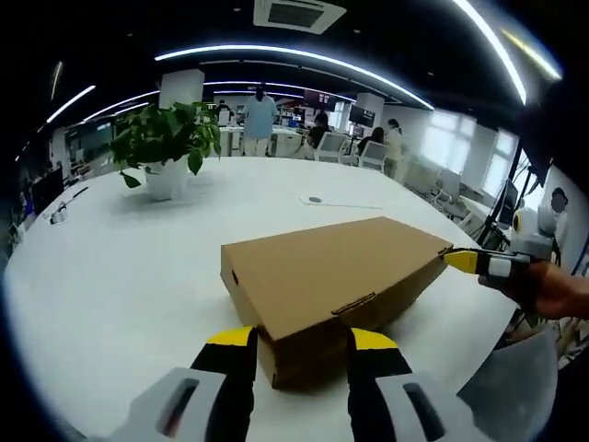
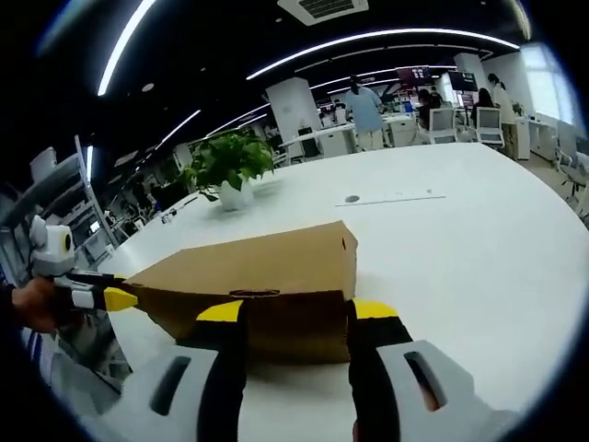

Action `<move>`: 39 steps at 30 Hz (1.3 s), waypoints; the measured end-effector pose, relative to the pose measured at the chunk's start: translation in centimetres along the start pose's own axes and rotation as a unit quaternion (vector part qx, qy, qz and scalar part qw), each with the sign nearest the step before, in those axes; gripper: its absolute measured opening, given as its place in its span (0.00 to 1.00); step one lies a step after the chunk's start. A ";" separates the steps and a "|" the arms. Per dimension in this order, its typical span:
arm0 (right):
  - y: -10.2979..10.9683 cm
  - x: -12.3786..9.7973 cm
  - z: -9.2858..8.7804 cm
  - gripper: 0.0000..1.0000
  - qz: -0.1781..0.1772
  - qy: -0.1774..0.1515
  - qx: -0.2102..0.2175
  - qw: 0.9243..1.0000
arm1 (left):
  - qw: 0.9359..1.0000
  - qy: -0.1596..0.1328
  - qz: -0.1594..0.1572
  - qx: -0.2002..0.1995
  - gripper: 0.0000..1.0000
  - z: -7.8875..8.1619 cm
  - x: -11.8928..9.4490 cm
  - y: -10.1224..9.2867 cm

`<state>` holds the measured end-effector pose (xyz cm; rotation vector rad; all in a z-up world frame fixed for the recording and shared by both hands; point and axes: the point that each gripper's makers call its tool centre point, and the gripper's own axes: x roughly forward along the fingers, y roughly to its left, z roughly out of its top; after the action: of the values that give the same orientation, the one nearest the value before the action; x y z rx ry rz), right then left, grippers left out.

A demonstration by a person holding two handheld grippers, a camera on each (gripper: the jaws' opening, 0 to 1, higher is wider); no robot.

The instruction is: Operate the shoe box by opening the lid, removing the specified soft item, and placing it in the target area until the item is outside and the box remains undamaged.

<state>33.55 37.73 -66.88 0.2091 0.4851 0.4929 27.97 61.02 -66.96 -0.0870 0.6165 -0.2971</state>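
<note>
A closed brown cardboard shoe box [image 1: 331, 267] lies on the white table [image 1: 110, 276], lid down. My left gripper [image 1: 302, 339] stands open at the box's near corner, its yellow-tipped jaws on either side of that corner. The right gripper [image 1: 471, 261], held in a hand, has its yellow tip against the box's far right end. In the right gripper view the same box [image 2: 267, 267] lies straight ahead. There my right gripper [image 2: 296, 310] is open at the box's near end face, and the left gripper [image 2: 115, 298] touches the box's left corner. The box's contents are hidden.
A potted green plant [image 1: 166, 138] [image 2: 230, 161] stands on the far side of the table. A small round disc on a thin sheet [image 1: 316, 199] [image 2: 352, 198] lies beyond the box. Office chairs [image 1: 373, 152] and people stand past the table's far edge.
</note>
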 end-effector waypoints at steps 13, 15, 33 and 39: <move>0.1 -0.4 1.5 0.36 -0.003 -0.015 0.009 1.000 | 1.000 -0.011 -0.003 -0.004 0.38 1.0 -0.6 0.0; 0.1 -0.4 1.6 0.36 -0.003 -0.016 0.010 1.000 | 1.000 -0.013 -0.006 -0.007 0.38 1.1 -0.6 0.1; 0.1 -0.7 3.3 0.32 -0.003 -0.032 0.023 0.999 | 1.000 -0.025 -0.017 0.004 0.39 2.3 -1.1 -0.1; 0.0 -0.7 4.2 0.31 -0.005 -0.043 0.033 0.999 | 0.999 -0.033 -0.021 0.033 0.41 2.6 -1.2 -0.5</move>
<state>35.10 37.07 -62.96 0.2891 0.4187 0.4568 28.36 60.91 -64.11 -0.0469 0.5404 -0.3538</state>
